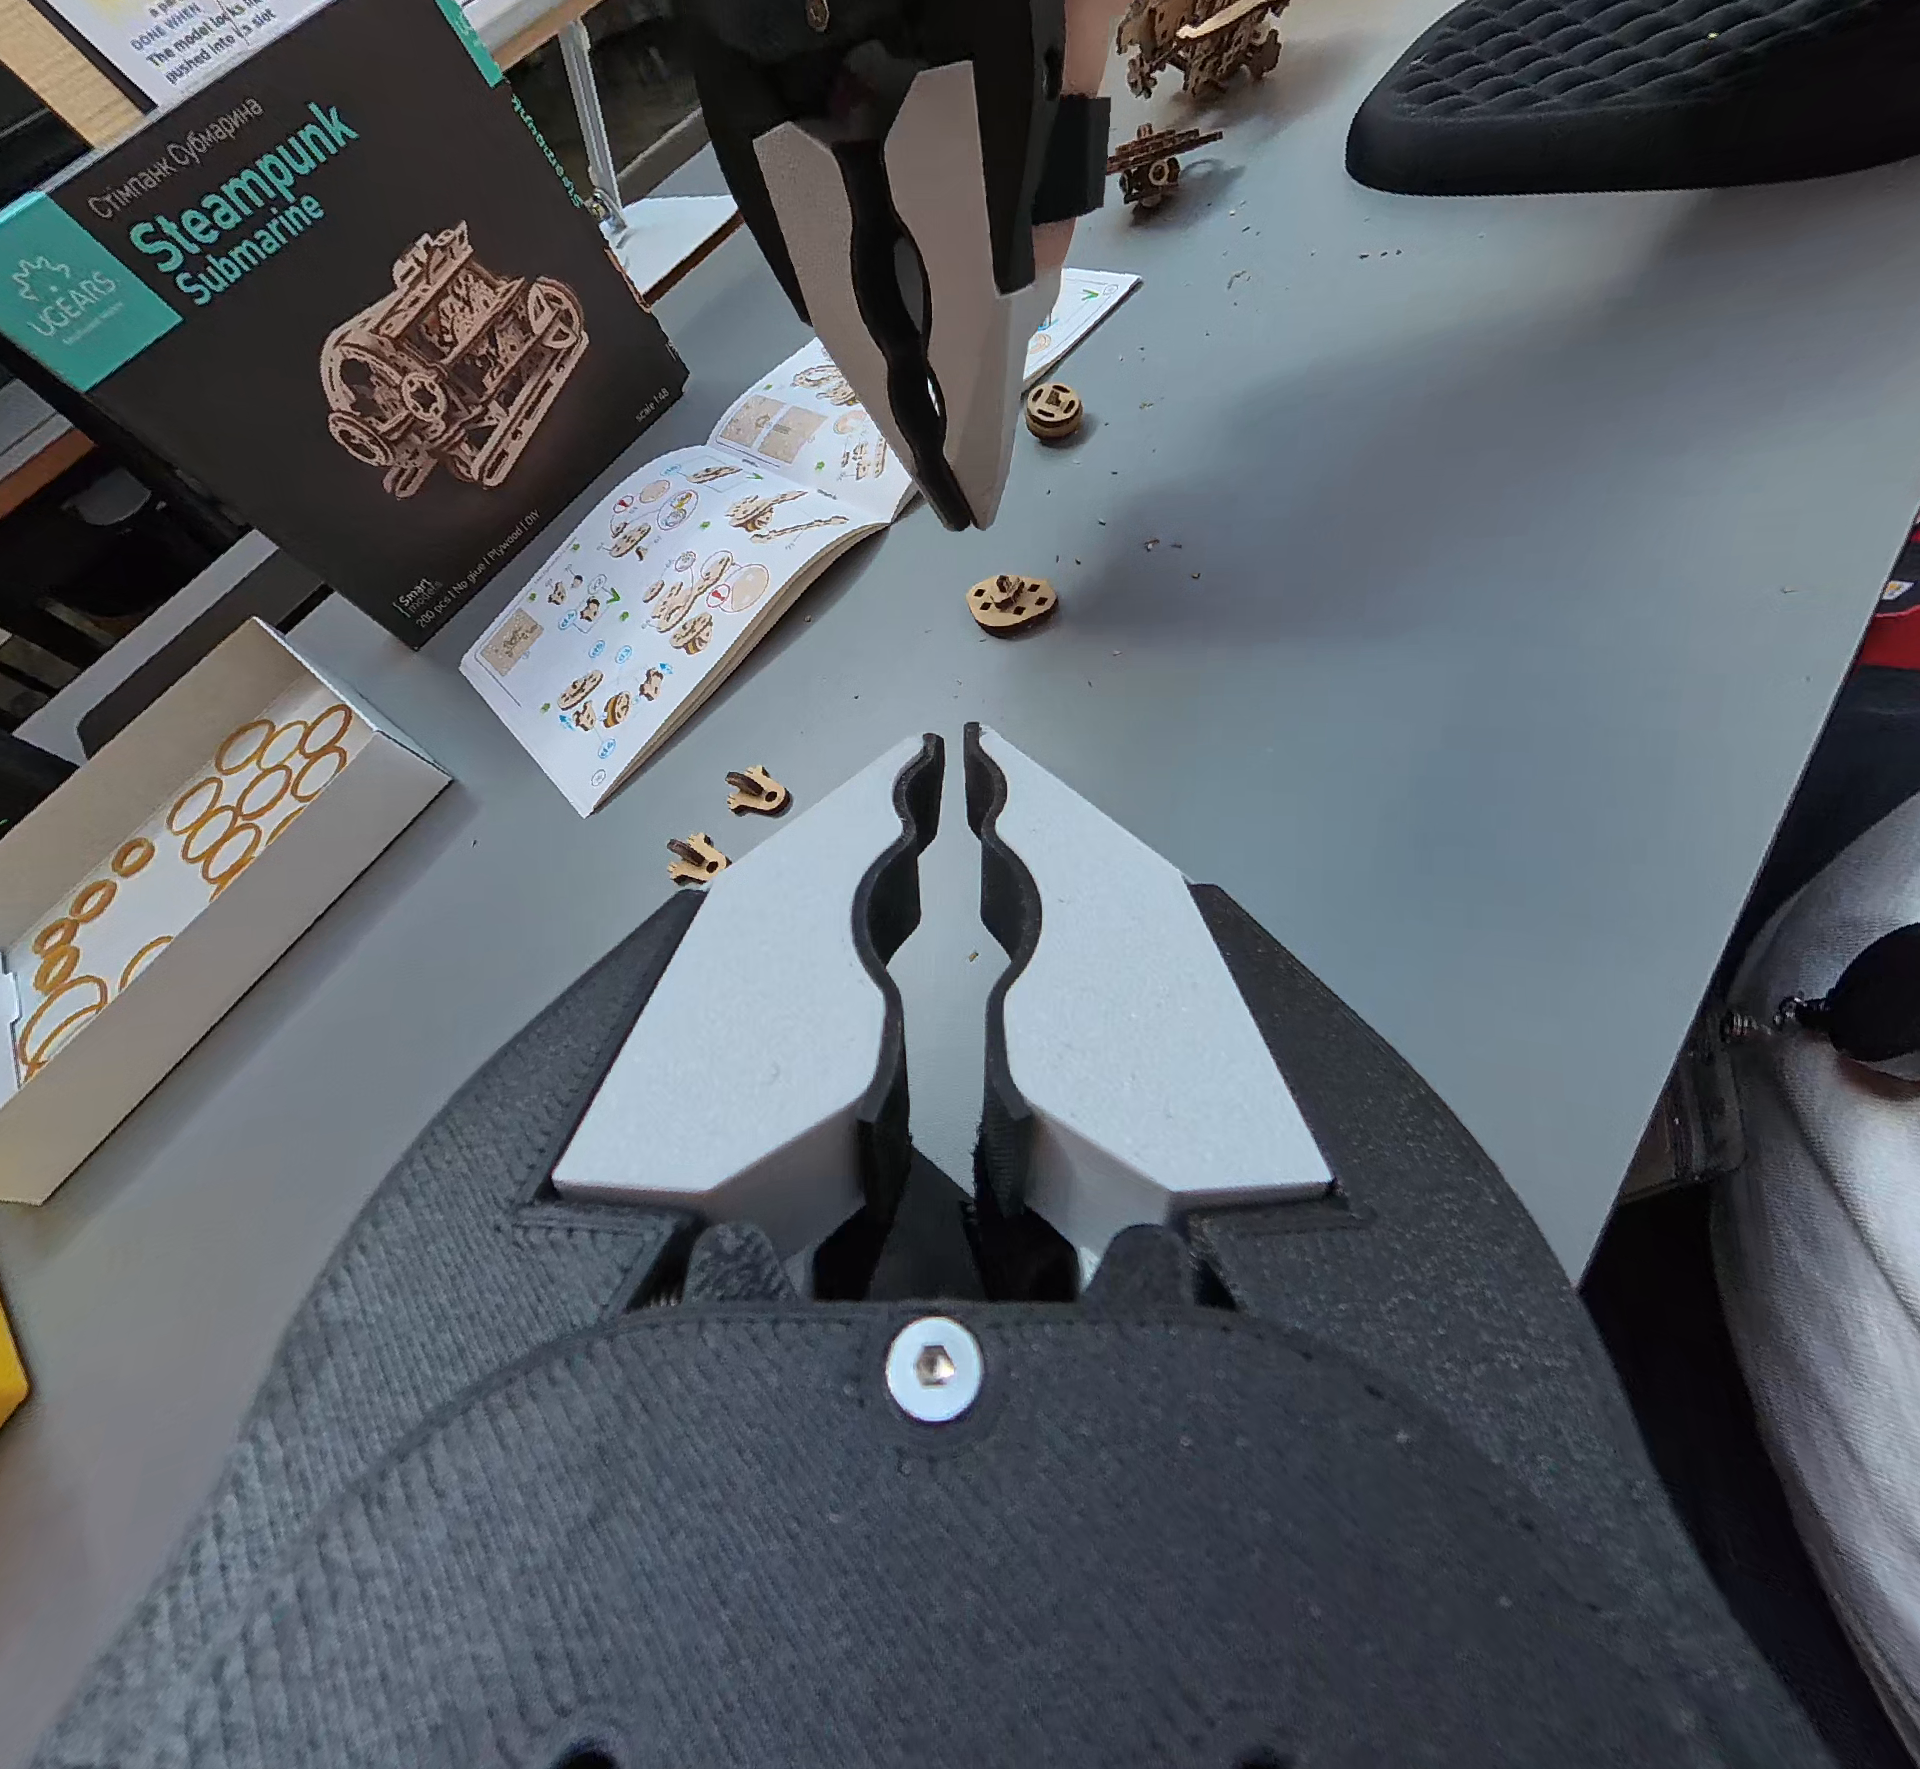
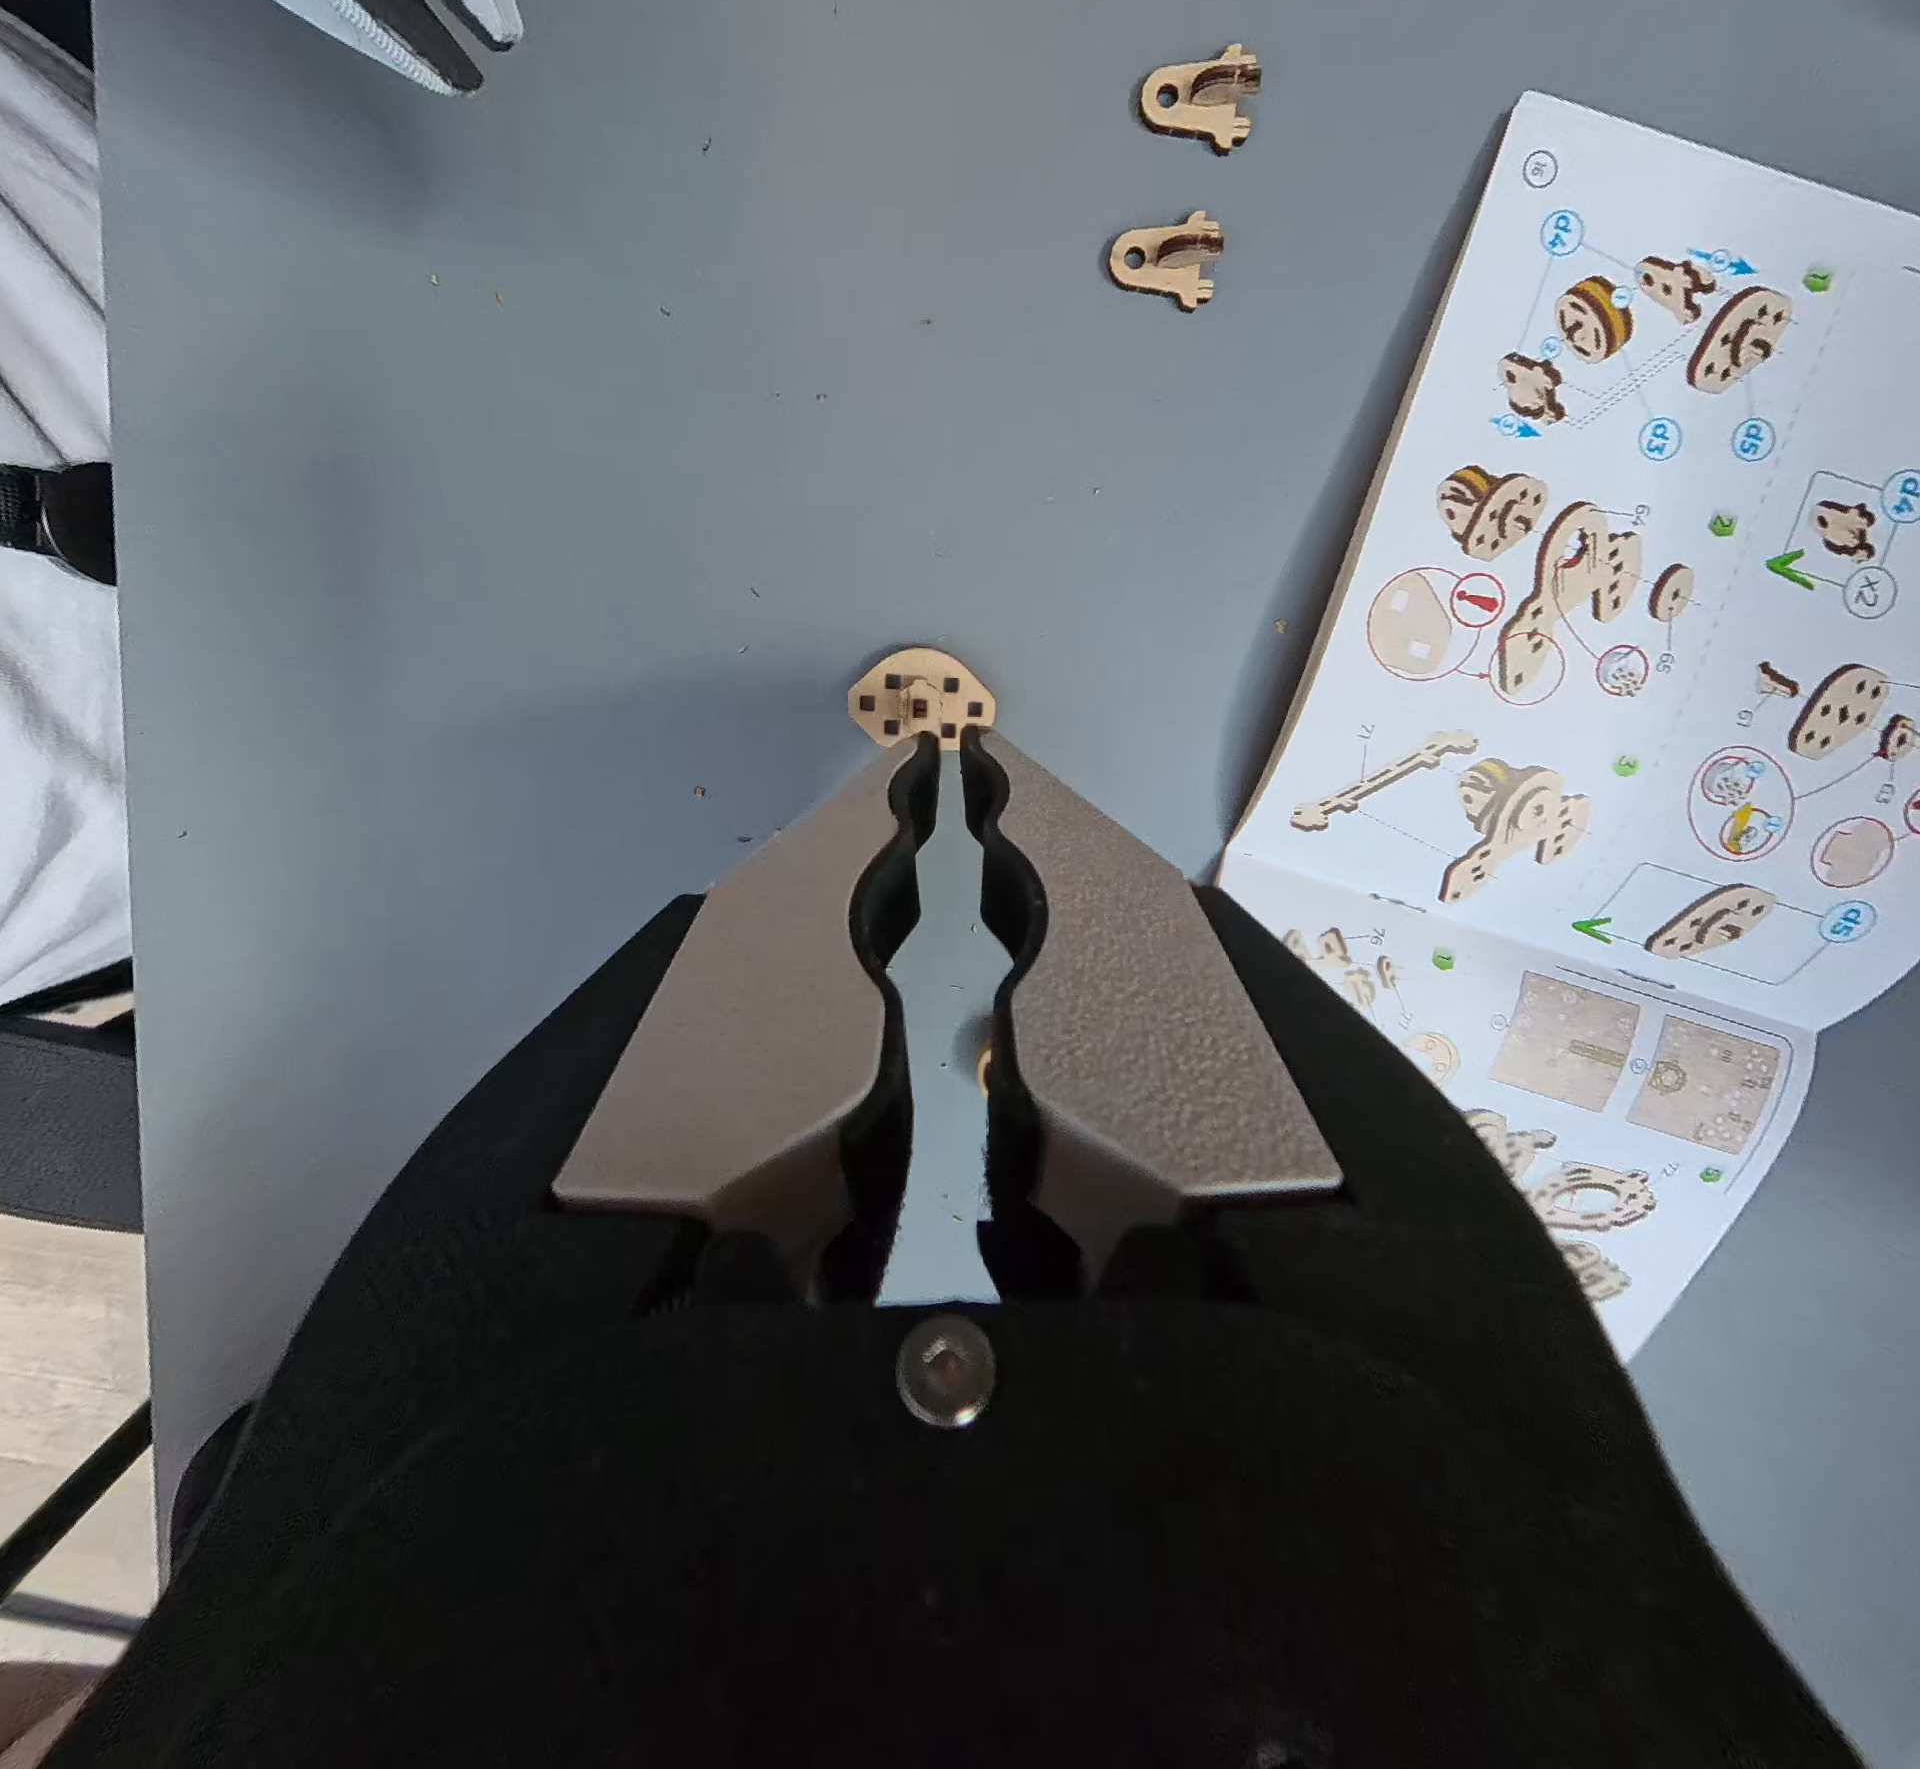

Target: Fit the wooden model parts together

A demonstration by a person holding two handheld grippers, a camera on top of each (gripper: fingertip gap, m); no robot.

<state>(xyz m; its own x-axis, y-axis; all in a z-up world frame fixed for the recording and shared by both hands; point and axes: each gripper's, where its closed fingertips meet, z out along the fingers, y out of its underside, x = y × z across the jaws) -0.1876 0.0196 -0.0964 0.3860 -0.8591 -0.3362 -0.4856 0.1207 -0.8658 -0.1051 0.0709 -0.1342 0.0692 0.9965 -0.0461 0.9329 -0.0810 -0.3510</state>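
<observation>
Bright, even daylight fills both views. The matte grey tabletop (image 1: pixel 1403 576) carries only soft, faint shadows beneath the small wooden parts. Wide-angle lenses bow the edges; near gripper housings look slightly soft.

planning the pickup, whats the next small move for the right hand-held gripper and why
Probably open the right hand-held gripper slightly and ease down over the flat rounded wooden plate with square holes: its tips look nearly closed, empty, just above the plate's edge.

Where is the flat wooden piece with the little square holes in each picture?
Left wrist view: the wooden piece lies mid-picture on the grey table, just below the right tongs.
Right wrist view: it sits mid-picture, right at those tongs' tips.
Shared landmark: the open booklet.
</observation>
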